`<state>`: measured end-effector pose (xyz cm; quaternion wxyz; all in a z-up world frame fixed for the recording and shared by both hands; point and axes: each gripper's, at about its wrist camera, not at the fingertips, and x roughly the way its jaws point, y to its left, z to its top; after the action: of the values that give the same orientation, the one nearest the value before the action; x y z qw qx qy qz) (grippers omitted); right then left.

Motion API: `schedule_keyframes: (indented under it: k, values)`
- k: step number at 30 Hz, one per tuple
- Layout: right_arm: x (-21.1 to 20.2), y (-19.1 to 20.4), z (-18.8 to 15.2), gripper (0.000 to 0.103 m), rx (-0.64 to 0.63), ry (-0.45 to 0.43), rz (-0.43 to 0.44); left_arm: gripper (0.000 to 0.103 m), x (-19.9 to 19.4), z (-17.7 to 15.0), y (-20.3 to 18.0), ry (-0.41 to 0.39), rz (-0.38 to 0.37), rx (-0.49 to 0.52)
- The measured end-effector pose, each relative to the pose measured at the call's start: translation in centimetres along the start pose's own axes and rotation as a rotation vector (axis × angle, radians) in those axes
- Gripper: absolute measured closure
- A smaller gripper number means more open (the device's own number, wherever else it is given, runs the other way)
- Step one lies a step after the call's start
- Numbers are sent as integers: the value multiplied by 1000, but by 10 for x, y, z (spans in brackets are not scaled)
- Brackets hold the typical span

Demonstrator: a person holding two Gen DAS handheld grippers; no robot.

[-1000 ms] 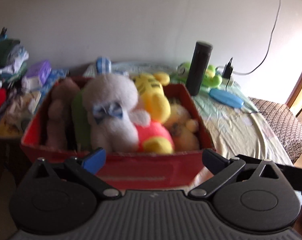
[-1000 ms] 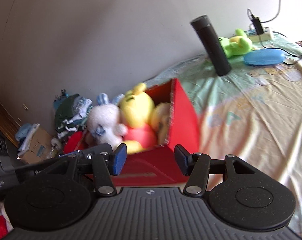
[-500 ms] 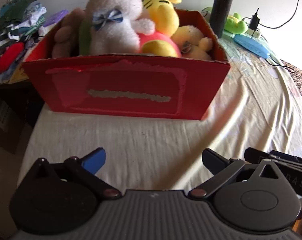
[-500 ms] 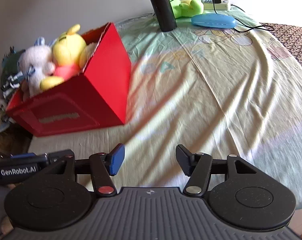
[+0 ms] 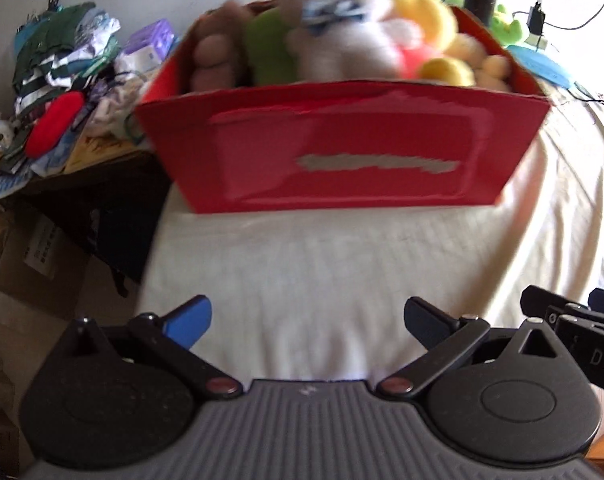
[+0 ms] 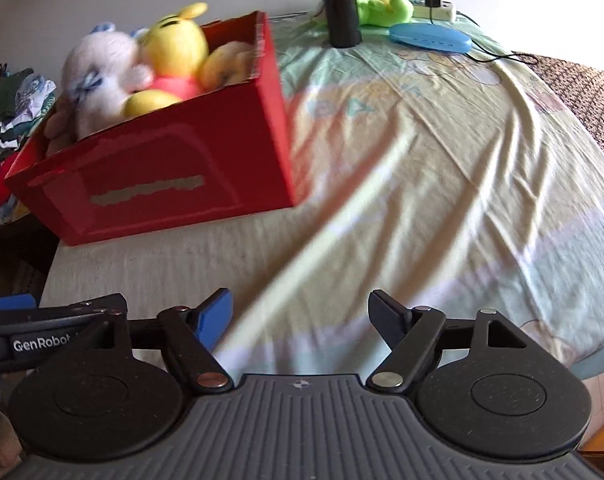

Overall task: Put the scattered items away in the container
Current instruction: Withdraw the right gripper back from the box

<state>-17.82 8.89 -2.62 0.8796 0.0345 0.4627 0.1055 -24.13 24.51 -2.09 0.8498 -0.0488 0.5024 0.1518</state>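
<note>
Looking at the bed (image 6: 442,168), the red box (image 5: 342,148) sat at its far left corner, already stuffed with soft toys (image 5: 334,28). One green toy (image 6: 382,4) lay far away by the black bottle (image 6: 340,4), so the good way was to reach slowly past the bottle and not knock it. The right claw (image 6: 299,314) had just been opening and was wide, with nothing in it. The left claw (image 5: 308,320) was wide open and empty too, over the bare sheet.

Black gripper (image 6: 299,316), blue finger pad, "GenRobot" lettering
</note>
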Motion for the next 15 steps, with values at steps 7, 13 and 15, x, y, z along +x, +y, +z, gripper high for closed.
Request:
schedule_keyframes:
  k: [7,13,15]
  values:
    - [-13,48,-17,20,40,-69,-12,1,-2,4,54,-4,-11,9]
    - [-11,82,-22,18,59,-73,-20,1,-3,11,82,-25,24,42]
    - [-13,91,-18,18,57,-65,3,1,-4,18,91,-26,16,38]
